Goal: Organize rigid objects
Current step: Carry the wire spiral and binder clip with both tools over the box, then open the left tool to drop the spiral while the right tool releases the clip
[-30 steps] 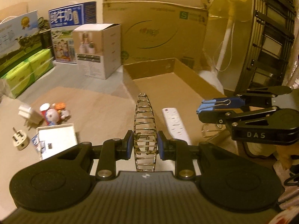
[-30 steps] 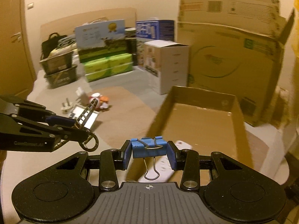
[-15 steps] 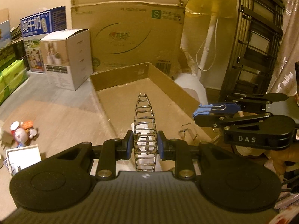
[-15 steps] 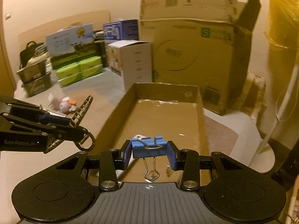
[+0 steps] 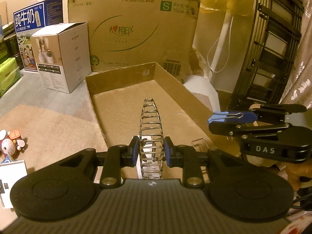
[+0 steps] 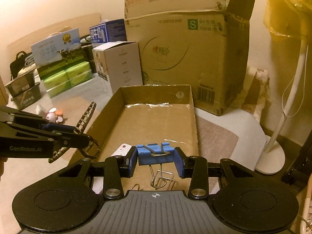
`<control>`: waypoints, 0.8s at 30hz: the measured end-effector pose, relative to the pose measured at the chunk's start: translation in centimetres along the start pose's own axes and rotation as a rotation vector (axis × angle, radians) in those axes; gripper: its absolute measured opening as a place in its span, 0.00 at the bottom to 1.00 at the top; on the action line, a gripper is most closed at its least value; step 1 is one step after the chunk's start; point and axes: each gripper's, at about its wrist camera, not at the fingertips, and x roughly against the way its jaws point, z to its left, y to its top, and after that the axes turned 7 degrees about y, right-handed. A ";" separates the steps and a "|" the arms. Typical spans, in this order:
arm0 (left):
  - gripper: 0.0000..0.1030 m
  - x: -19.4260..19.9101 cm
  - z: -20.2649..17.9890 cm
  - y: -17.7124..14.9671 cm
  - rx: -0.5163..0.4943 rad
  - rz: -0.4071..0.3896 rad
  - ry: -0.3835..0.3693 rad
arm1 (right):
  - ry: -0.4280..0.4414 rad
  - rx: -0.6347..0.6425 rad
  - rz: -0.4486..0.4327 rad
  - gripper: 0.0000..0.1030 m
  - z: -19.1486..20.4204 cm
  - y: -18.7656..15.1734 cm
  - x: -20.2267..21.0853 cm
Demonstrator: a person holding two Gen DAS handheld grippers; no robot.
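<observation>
Our left gripper (image 5: 151, 149) is clenched on a curved metal hair clip (image 5: 151, 128), its blue pads pressing the clip's two sides low down, so most of the clip juts forward past the fingertips; our right gripper (image 6: 156, 160) is clamped on a blue binder clip (image 6: 155, 154), gripped by its painted body with the wire handles dangling free beneath. Both tools hang above the near end of the shallow cardboard tray (image 6: 192, 105), where a white power strip (image 6: 122, 149) and a few loose wire clips (image 6: 165, 179) already lie; the two grippers sit close together, the right one just beside the left in the left wrist view.

We judge the risks to come mostly from the release; the hair clip is held on a thin, slick frame, so it could twist between the pads or spring out sideways and clear the low tray wall; the binder clip's handles could snag on the wire clips below if we lower it before letting go. With the grippers this near each other, opening one wide might knock the other; a drop from height onto bare cardboard could bounce either piece out towards the toy figures (image 5: 10, 142) on the mat (image 5: 58, 128).
</observation>
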 end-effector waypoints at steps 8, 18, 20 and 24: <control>0.23 -2.9 1.1 2.0 0.002 0.004 0.044 | 0.005 0.003 0.002 0.39 -1.1 1.8 -2.3; 0.23 -7.2 2.7 4.1 0.020 0.024 0.079 | 0.002 -0.010 0.033 0.39 -3.0 3.4 -6.8; 0.23 -7.8 3.0 4.3 0.026 0.021 0.082 | 0.001 -0.015 0.038 0.39 -3.3 3.6 -7.5; 0.32 -8.6 3.5 4.7 0.050 0.009 0.083 | 0.002 -0.024 0.044 0.39 -3.4 3.9 -8.4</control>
